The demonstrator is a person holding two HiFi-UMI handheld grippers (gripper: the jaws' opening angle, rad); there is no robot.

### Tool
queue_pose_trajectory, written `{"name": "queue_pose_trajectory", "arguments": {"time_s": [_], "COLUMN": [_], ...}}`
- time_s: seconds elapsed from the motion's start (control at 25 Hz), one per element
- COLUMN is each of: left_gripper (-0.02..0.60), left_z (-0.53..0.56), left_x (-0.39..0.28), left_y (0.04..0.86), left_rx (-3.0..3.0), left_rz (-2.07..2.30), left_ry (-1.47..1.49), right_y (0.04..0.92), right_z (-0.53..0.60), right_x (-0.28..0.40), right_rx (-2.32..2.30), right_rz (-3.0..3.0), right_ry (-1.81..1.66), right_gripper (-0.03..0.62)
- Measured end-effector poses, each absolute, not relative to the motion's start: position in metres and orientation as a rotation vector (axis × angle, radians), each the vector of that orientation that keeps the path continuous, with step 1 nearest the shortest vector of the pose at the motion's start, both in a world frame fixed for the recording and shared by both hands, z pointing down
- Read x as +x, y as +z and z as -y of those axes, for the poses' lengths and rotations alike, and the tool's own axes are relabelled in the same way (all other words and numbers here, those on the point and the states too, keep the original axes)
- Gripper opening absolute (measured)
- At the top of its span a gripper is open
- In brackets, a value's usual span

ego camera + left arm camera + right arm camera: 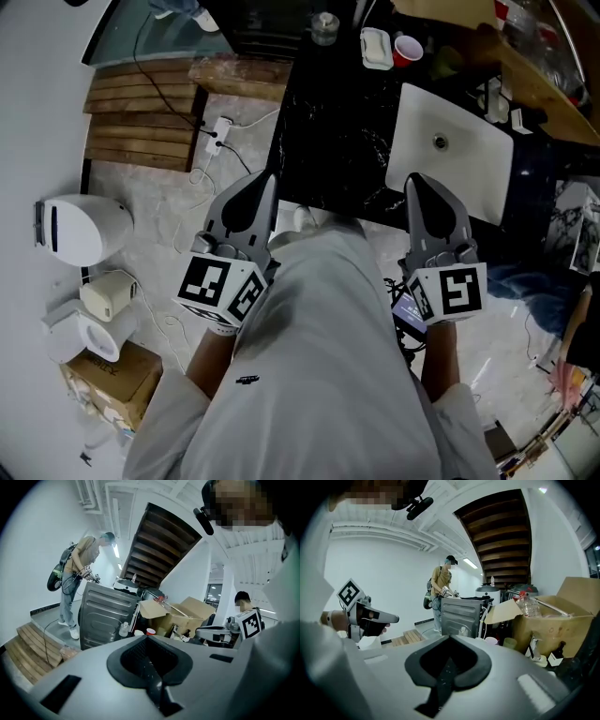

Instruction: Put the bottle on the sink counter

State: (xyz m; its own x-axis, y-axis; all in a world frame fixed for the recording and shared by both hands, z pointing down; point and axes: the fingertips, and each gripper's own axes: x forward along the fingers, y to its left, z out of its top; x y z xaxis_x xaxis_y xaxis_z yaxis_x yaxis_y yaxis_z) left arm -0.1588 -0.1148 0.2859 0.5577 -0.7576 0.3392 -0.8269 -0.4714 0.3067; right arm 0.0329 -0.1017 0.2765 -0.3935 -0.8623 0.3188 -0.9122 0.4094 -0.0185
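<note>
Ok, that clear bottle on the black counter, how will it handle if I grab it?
The clear bottle looks like thin plastic, so it is probably light and easy to dent under a hard squeeze. It stands upright and narrow, so a high push may tip it; being round, it could then roll.

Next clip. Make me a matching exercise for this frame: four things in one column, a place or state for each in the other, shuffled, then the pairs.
1. red cup
2. sink basin
3. cardboard box
4. right claw

a. shut, empty
b. on the floor, lower left of the head view
c. sunk in the counter
d. standing at the counter's far end

Pairs: 1-d, 2-c, 3-b, 4-a
</note>
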Motion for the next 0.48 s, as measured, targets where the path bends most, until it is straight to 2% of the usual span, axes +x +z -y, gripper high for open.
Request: {"name": "queue_pose_trajectory", "arguments": {"time_s": [0.48], "left_gripper": [0.006], "left_z": [0.104], "left_x": [-0.157], "left_y": [0.279], "left_rx": [2.386], "left_rz": [1.263], "left_ry": [0.209], "right_y": [0.265], "right_z": [0.085], "right_x": [0.021], "right_rx": [1.594], "right_rz": [2.475], "right_ry": [0.208], "right_gripper": [0.012]}}
